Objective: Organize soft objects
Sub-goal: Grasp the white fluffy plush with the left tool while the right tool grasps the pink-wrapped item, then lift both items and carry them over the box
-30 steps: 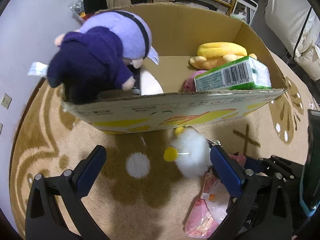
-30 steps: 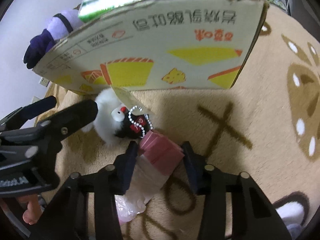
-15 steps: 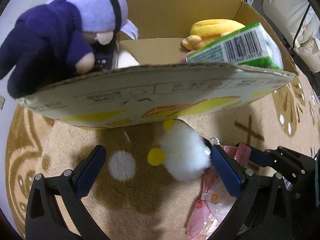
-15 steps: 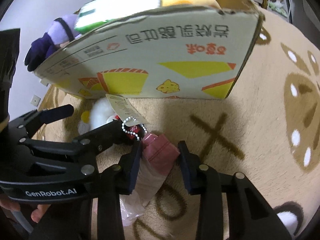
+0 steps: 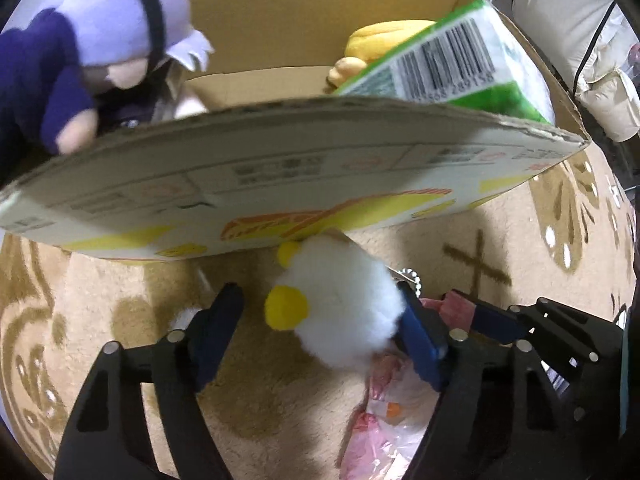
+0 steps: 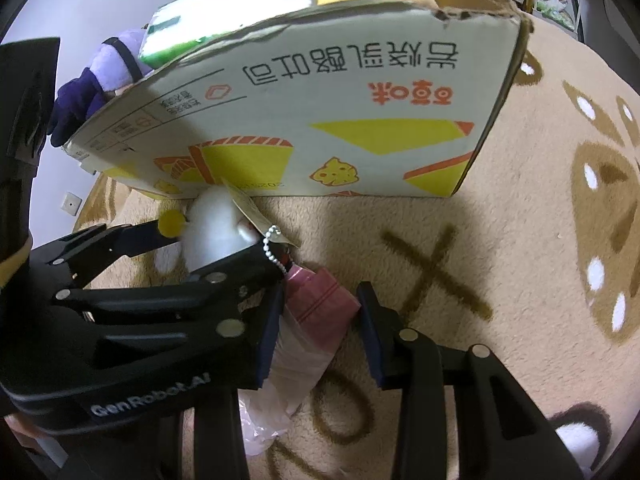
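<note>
A white fluffy plush [image 5: 340, 304] with yellow feet lies on the carpet against the front wall of the cardboard box [image 5: 320, 184]. My left gripper [image 5: 320, 328] straddles it and its jaws are closing. The right pad touches the fluff and the left pad stands a little clear. Beside it my right gripper [image 6: 322, 332] is shut on a pink plastic-wrapped packet [image 6: 320, 300] that rests on the carpet. The plush [image 6: 216, 224] carries a paper tag and a bead chain. In the box sit a purple doll [image 5: 100, 40], a green pack [image 5: 460, 60] and a yellow plush [image 5: 384, 36].
The box [image 6: 320, 120] stands on a beige carpet [image 6: 520, 240] with brown patterns. A pale wall [image 6: 100, 12] with a socket runs on the left. Shelves and white furniture [image 5: 580, 40] stand behind the box. Open carpet lies to the right of the box.
The left gripper has come lower and nearer to the white plush, and its jaws have narrowed around it. The right gripper stays in place on the pink packet.
</note>
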{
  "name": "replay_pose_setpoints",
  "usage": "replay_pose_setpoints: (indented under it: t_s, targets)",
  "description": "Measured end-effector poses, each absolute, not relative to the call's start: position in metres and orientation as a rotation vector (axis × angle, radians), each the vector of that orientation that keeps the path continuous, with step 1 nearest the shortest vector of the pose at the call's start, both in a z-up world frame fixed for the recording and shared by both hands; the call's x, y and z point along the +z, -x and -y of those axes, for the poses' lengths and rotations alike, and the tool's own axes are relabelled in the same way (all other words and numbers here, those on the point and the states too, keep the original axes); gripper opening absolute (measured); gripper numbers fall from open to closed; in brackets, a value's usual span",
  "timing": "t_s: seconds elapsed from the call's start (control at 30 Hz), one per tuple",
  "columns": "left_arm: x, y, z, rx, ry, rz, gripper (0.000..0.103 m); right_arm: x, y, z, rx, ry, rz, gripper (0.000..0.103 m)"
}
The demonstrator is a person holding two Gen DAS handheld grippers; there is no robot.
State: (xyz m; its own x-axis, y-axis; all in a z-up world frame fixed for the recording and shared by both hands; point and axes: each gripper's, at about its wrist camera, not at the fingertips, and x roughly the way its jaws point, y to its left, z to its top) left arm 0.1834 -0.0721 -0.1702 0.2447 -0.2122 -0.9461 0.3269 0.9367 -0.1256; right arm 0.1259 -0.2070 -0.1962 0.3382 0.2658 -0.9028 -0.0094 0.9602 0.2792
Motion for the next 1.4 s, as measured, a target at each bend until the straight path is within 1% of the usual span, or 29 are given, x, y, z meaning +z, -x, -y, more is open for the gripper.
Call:
replay_pose_setpoints:
  t_s: [0.1,0.17,0.2,0.23,0.27,0.4,0.5,0.63,0.73,0.8,0.87,0.93,1.07,1.3,1.4]
  targets:
    - [-0.172,-0.185,0.074,-0.391,-0.078,-1.265,0.061,-0.198,-0.126,0.207,0.181,-0.244,-1.216,0.041]
    - [-0.171,-0.187,0.074,-0.409,-0.058,-1.26,0.049,-0.2,-0.126,0.206,0.181,-0.255,-1.218,0.044]
    - [-0.17,-0.189,0.074,-0.415,-0.05,-1.256,0.044,-0.2,-0.126,0.207,0.183,-0.263,-1.222,0.046]
    - [-0.169,-0.191,0.072,-0.425,-0.038,-1.254,0.036,-0.2,-0.128,0.207,0.184,-0.27,-1.228,0.049]
    - [-0.169,-0.189,0.067,-0.433,-0.028,-1.254,0.034,-0.201,-0.129,0.206,0.182,-0.268,-1.229,0.05]
    - [-0.165,-0.185,0.068,-0.42,-0.071,-1.229,0.032,-0.2,-0.127,0.204,0.172,-0.258,-1.224,0.048]
    - [-0.158,-0.174,0.075,-0.387,-0.11,-1.21,0.032,-0.198,-0.126,0.206,0.17,-0.267,-1.206,0.043]
    - [-0.151,-0.165,0.065,-0.332,-0.104,-1.188,0.032,-0.193,-0.124,0.205,0.168,-0.254,-1.181,0.035]
    - [-0.145,-0.159,0.055,-0.292,-0.096,-1.176,0.032,-0.189,-0.122,0.209,0.166,-0.267,-1.17,0.033]
    - [-0.14,-0.155,0.045,-0.261,-0.09,-1.162,0.032,-0.185,-0.119,0.211,0.165,-0.277,-1.154,0.029]
    - [-0.135,-0.151,0.04,-0.235,-0.094,-1.147,0.032,-0.179,-0.116,0.213,0.17,-0.278,-1.133,0.022]
    - [-0.128,-0.143,0.035,-0.195,-0.105,-1.122,0.032,-0.17,-0.111,0.213,0.175,-0.273,-1.107,0.02]
    - [-0.114,-0.131,0.025,-0.157,-0.097,-1.091,0.032,-0.15,-0.098,0.215,0.194,-0.267,-1.044,0.018]
    - [-0.085,-0.115,0.008,-0.128,-0.076,-1.017,0.032,-0.112,-0.084,0.222,0.19,-0.234,-0.943,0.016]
    - [-0.073,-0.107,0.009,-0.109,-0.113,-0.976,0.032,-0.095,-0.075,0.224,0.181,-0.216,-0.9,0.016]
